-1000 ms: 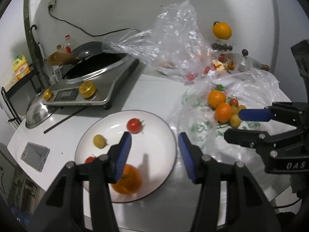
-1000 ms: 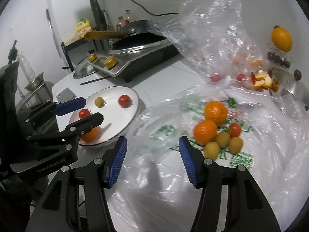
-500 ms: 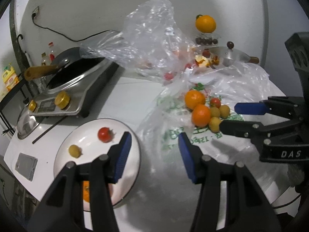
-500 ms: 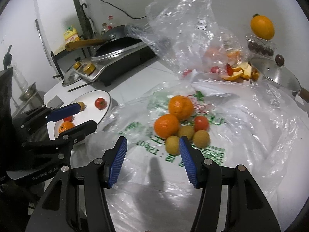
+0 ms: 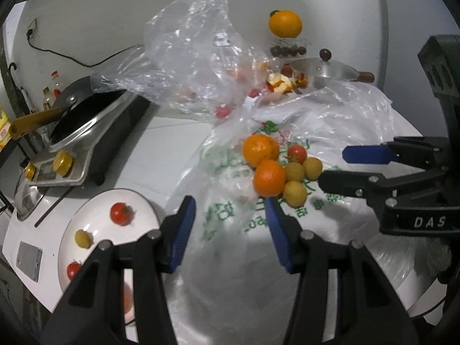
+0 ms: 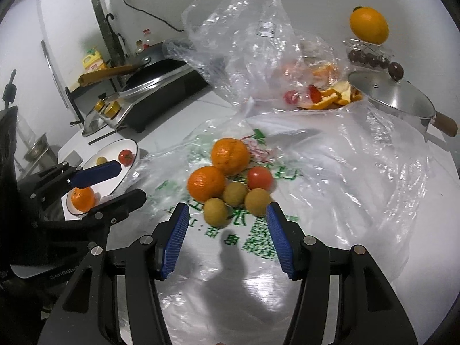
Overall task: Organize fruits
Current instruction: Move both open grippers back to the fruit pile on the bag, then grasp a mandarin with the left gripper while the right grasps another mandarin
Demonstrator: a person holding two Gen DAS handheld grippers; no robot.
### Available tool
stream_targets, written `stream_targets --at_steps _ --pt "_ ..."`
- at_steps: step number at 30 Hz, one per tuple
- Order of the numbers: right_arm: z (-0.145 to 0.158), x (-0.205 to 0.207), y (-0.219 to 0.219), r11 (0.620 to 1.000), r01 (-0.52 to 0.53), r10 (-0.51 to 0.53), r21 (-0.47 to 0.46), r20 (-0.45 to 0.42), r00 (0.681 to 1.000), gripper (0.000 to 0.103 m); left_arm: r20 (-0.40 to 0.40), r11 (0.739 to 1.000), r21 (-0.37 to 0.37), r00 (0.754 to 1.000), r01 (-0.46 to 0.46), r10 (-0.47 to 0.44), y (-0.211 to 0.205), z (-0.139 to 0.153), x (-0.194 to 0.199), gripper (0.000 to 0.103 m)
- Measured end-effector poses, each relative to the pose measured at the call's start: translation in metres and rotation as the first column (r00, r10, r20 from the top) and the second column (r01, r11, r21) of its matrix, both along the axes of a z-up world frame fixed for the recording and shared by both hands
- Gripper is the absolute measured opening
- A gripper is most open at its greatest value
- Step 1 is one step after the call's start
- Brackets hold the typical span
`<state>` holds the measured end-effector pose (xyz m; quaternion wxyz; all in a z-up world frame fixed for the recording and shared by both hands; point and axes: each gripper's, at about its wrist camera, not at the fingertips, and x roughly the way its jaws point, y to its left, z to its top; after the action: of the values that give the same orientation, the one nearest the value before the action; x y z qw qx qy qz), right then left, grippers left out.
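A pile of fruit lies on a flat printed plastic bag [image 6: 258, 230]: two oranges [image 6: 206, 183] [image 5: 269, 177], a red tomato [image 6: 259, 177] and three small yellow-green fruits [image 6: 215, 212]. A white plate [image 5: 95, 207] at the left holds a tomato [image 5: 120, 213], a small yellow fruit [image 5: 82, 238], a second tomato and an orange [image 6: 82, 199]. My left gripper [image 5: 230, 227] is open and empty, between plate and pile. My right gripper [image 6: 227, 238] is open and empty, just short of the pile.
A crumpled clear bag [image 6: 238, 43] with peels and tomatoes stands behind the pile. An induction stove with a pan [image 5: 83, 120] is at the left. A pot with a lid [image 6: 394, 97], an orange on a stand [image 6: 368, 28] and a phone [image 5: 28, 260] are also there.
Both grippers have moved right and forward, away from the plate and toward the fruit pile on the bag. Both stay open and empty.
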<state>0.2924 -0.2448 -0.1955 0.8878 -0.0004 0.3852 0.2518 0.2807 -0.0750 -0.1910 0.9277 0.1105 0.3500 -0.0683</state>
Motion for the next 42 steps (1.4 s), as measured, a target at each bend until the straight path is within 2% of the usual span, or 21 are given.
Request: stream_targets --at_steps 23,27,32,33,36,38,42 --pt "-0.012 0.031 -0.026 0.999 0.015 -0.013 0.050 -0.038 0.999 0.059 -0.069 0.999 -0.002 0.996 0.048 -0.048 -0.039 -0.020 0.053 0.052" --pt "-0.012 0.035 -0.030 0.998 0.022 -0.020 0.056 -0.041 0.999 0.059 -0.090 0.998 -0.035 0.994 0.050 -0.053 -0.037 -0.022 0.061 0.051" --pt "-0.014 0.036 -0.033 0.998 0.039 -0.037 0.048 -0.042 0.998 0.059 -0.115 0.995 -0.084 0.991 0.057 -0.067 -0.030 -0.026 0.066 0.043" --pt "-0.014 0.036 -0.033 0.998 0.040 -0.039 0.045 -0.041 0.998 0.059 -0.122 0.994 -0.093 0.990 0.064 -0.075 -0.029 -0.027 0.067 0.036" --pt "-0.014 0.036 -0.031 0.998 0.045 -0.044 0.033 -0.038 0.998 0.059 -0.122 0.991 -0.113 0.989 0.071 -0.085 -0.027 -0.028 0.067 0.035" --pt "-0.013 0.035 -0.029 0.998 0.050 -0.049 0.024 -0.035 0.998 0.059 -0.133 0.983 -0.163 0.986 0.080 -0.102 -0.023 -0.026 0.066 0.035" --pt "-0.008 0.033 -0.025 0.999 0.053 -0.053 0.002 -0.017 0.998 0.059 -0.105 0.979 -0.180 0.988 0.093 -0.113 -0.018 -0.018 0.056 0.035"
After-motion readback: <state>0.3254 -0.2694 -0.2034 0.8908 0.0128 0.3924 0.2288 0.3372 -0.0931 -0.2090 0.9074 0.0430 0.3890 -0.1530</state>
